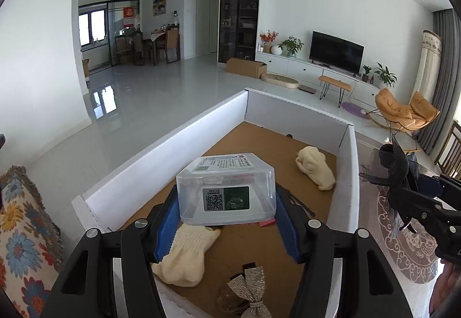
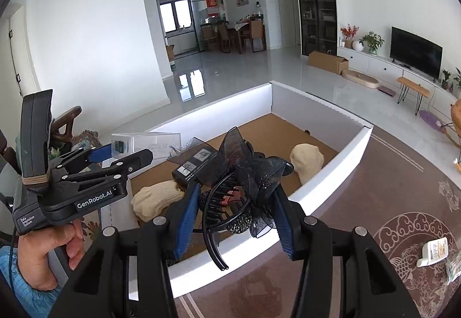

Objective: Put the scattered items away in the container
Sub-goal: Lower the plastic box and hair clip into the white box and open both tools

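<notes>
Over a white-walled cardboard box (image 1: 350, 173), the left claw (image 1: 226, 197) clamps a clear plastic case (image 1: 226, 188) between its blue pads. The right claw (image 2: 234, 197) grips a black mesh bow headband (image 2: 247, 171), apparently above the box's near wall. Cream knitted socks (image 1: 315, 171) lie inside.

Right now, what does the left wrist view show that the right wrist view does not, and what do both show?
Only the left wrist view shows the silver bow in the box and the QR label on the clear plastic case.

Only the right wrist view shows the white bottle on the rug, the black comb headband, and the hand on the left gripper.

Both show the white box, two cream socks, and the black mesh hair bow.
</notes>
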`<state>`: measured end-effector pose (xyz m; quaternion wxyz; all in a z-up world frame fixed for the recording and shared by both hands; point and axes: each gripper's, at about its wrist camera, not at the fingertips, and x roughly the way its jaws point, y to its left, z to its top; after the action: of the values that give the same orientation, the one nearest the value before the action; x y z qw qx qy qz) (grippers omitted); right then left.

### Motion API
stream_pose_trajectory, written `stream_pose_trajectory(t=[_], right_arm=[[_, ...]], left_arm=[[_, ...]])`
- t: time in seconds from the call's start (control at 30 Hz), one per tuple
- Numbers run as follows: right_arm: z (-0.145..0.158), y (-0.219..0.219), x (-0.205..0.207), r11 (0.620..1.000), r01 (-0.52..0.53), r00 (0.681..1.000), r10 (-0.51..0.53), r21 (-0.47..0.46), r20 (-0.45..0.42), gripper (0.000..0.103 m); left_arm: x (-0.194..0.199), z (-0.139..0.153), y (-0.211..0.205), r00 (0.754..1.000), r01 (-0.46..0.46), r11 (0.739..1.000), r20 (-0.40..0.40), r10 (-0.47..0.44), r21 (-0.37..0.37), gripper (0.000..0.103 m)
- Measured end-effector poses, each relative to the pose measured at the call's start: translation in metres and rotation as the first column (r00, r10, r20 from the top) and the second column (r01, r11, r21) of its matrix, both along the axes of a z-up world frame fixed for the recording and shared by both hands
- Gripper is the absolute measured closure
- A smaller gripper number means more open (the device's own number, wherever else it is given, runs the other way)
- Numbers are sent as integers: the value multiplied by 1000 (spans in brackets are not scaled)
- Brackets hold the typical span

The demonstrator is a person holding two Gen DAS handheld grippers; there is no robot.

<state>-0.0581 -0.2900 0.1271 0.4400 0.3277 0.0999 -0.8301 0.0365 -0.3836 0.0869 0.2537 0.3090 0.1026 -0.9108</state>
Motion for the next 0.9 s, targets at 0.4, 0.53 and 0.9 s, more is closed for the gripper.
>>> stream_pose_trajectory(t=[0.4,0.53,0.9], right_arm=[[-49,-53,-1,980,-75,997,78,186,-12,53],[-50,-48,-4,978,-73,997,78,195,-22,53],[-55,-57,-7,971,-44,999,38,236,30,38]], left_arm=[[-15,-27,-6,998,-7,1000,59,8,-5,43],[-15,-27,0,998,-7,1000,61,9,-29,43],[-14,-25,5,996,-22,997,89,29,-77,42]])
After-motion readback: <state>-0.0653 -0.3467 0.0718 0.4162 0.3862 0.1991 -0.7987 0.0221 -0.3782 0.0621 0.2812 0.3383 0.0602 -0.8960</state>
